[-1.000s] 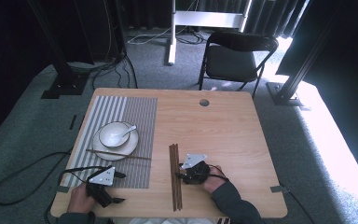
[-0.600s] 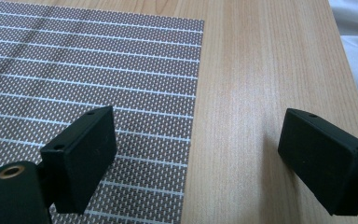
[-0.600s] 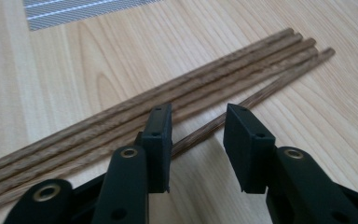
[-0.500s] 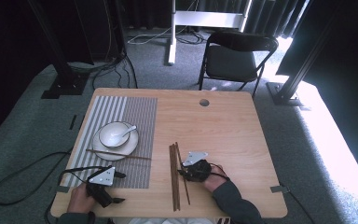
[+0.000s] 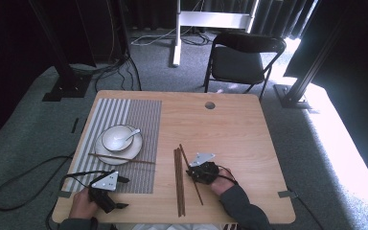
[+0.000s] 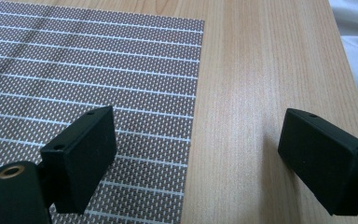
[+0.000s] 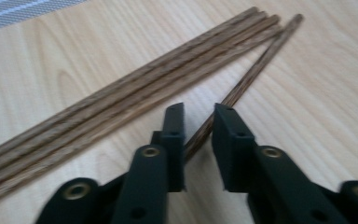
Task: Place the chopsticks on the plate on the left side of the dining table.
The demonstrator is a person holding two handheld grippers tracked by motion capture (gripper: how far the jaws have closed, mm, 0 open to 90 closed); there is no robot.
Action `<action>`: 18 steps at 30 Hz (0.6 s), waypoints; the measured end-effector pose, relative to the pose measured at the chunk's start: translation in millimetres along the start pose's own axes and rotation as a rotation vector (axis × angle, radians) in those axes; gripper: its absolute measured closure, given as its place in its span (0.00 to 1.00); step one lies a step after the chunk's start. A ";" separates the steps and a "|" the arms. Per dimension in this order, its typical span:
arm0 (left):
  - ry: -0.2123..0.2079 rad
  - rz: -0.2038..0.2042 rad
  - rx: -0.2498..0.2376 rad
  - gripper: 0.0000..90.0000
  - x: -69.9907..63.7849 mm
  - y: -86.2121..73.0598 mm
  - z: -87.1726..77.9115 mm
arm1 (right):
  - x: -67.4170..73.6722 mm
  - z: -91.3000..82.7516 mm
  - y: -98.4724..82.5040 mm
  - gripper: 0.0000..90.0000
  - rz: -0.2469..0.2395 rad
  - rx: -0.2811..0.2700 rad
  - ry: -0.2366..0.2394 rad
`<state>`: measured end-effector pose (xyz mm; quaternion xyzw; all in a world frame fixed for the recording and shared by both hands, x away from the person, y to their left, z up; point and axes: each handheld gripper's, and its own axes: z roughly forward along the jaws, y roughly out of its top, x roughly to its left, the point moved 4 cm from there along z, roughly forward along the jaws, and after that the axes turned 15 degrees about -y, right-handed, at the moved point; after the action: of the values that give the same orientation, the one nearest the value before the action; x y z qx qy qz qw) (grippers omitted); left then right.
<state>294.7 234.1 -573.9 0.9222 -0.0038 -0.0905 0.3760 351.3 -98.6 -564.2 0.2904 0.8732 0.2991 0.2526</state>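
In the high view, a single dark wooden chopstick [image 5: 191,176] is seen angled away from the bundle of brown wooden chopsticks [image 5: 178,182], to that bundle's right, with the right claw [image 5: 194,173] over it. The left claw [image 5: 117,206] rests left of the bundle, beside the striped grey woven placemat [image 5: 143,120] on the pale wooden surface [image 5: 230,124]; a black folding chair [image 5: 242,60] stands beyond on grey carpet.

In the left gripper view, the left claw's jaws are held wide apart over nothing.

In the right gripper view, the right claw [image 7: 198,140] has just been closing, and the single chopstick [image 7: 256,70] lies between its pads [image 7: 177,140], not visibly pinched; a pick-up is judged imminent.

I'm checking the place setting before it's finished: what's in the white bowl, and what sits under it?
A white spoon rests in the white bowl. The bowl stands on a white plate on the striped placemat. A single chopstick lies across the plate's near edge. The bowl's contents cannot be made out.
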 end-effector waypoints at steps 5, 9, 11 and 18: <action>0.001 -0.001 0.000 0.13 0.0 0.0 0.1 | -2.9 1.8 -0.1 0.88 0.023 0.003 -0.034; 0.001 -0.001 0.000 0.13 0.0 0.0 0.0 | -4.2 2.2 0.1 0.86 0.032 0.008 -0.037; 0.001 -0.001 0.000 0.13 -0.1 0.0 0.1 | -6.8 0.6 -0.5 0.79 0.041 0.033 -0.022; 0.001 -0.001 0.000 0.13 -0.1 0.1 0.1 | -10.3 -2.3 -3.4 0.78 0.052 0.059 0.014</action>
<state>294.6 234.0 -573.9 0.9222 -0.0029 -0.0901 0.3760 355.9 -108.5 -562.1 0.3182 0.8756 0.2815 0.2297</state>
